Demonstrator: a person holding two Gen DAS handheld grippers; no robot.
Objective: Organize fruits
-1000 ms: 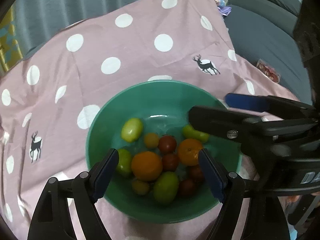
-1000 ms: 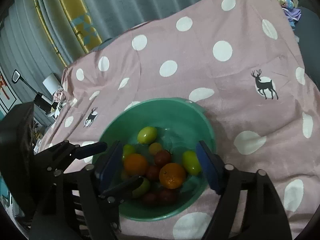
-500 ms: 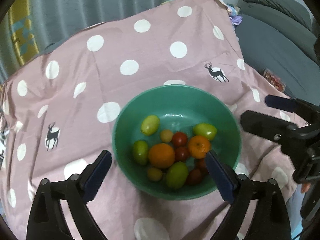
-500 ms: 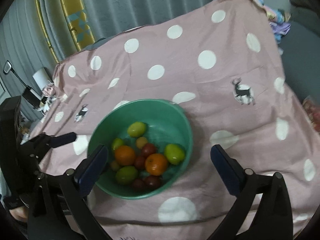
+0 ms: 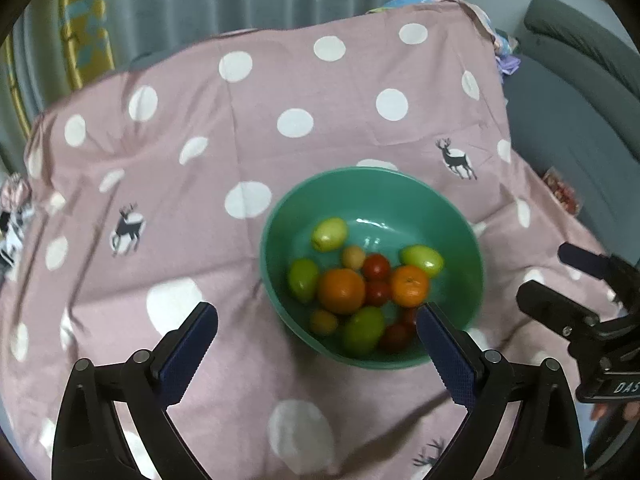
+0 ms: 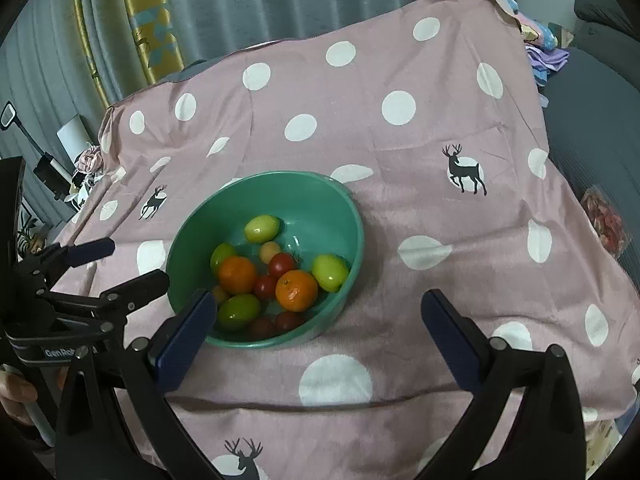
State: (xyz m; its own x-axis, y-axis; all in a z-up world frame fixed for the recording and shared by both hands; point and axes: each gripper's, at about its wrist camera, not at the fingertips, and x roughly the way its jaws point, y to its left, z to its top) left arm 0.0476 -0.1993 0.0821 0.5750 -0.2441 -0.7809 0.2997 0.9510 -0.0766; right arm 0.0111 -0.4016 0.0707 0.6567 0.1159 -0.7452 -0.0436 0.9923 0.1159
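A green bowl (image 5: 460,236) stands on a pink polka-dot cloth; it also shows in the right wrist view (image 6: 320,192). It holds several fruits: two oranges (image 5: 341,290) (image 6: 296,290), green fruits (image 5: 329,233) (image 6: 261,228) and small red tomatoes (image 5: 376,267) (image 6: 281,265). My left gripper (image 5: 316,316) is open and empty, raised in front of the bowl's left side. My right gripper (image 6: 316,304) is open and empty, raised in front of the bowl's right side. Each gripper also shows at the edge of the other view: the right one (image 5: 560,280), the left one (image 6: 128,264).
The pink cloth (image 5: 248,128) with white dots and deer prints covers the whole table. Grey curtains (image 6: 256,0) hang behind. A grey sofa (image 5: 580,92) stands at the right, with a small red packet (image 6: 604,220) by the cloth's right edge.
Both grippers have pulled back and up from the bowl, so the bowl looks smaller and farther. The two grippers have moved apart sideways. The fruits have not moved.
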